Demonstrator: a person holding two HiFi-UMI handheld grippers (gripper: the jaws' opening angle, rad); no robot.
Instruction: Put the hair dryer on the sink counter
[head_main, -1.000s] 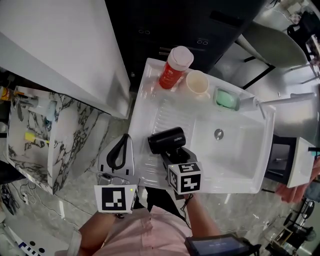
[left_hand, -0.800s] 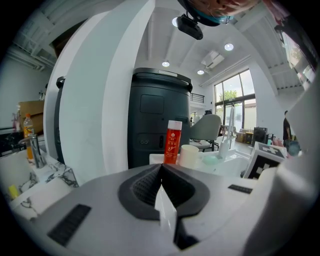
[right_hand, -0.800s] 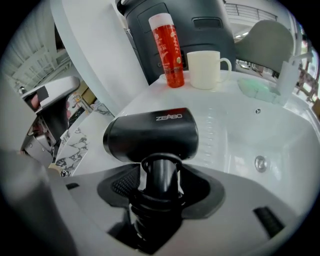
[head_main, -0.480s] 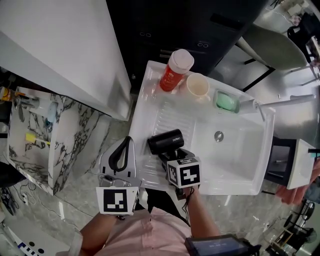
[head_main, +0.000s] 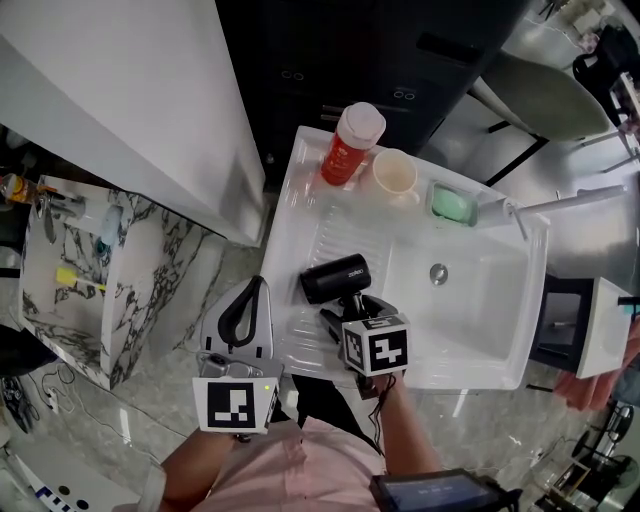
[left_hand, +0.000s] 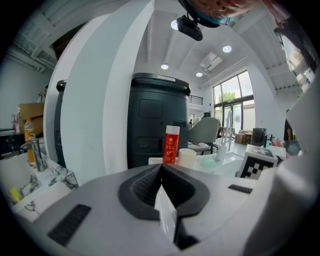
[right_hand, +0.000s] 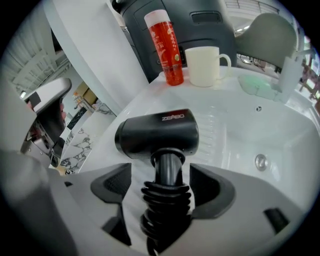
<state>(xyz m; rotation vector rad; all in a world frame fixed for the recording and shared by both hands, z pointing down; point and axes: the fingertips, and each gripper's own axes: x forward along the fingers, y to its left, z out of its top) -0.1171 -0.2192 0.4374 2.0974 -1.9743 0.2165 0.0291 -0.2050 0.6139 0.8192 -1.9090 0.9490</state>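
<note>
With the black barrel-shaped hair dryer lying on the white sink counter left of its basin, the right gripper had just been opening its jaws wide around the handle without touching it, so backing straight out looked safest, while the left gripper sat closed and empty.

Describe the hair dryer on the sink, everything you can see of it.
The hair dryer is matte black, seemingly plastic: a short barrel with small white lettering and a handle wrapped in its black cord. It lies on the white sink's ribbed drainboard, left of the basin. The right hand-held gripper straddles the handle; its jaws have just been opening and stand clear of it.
</note>
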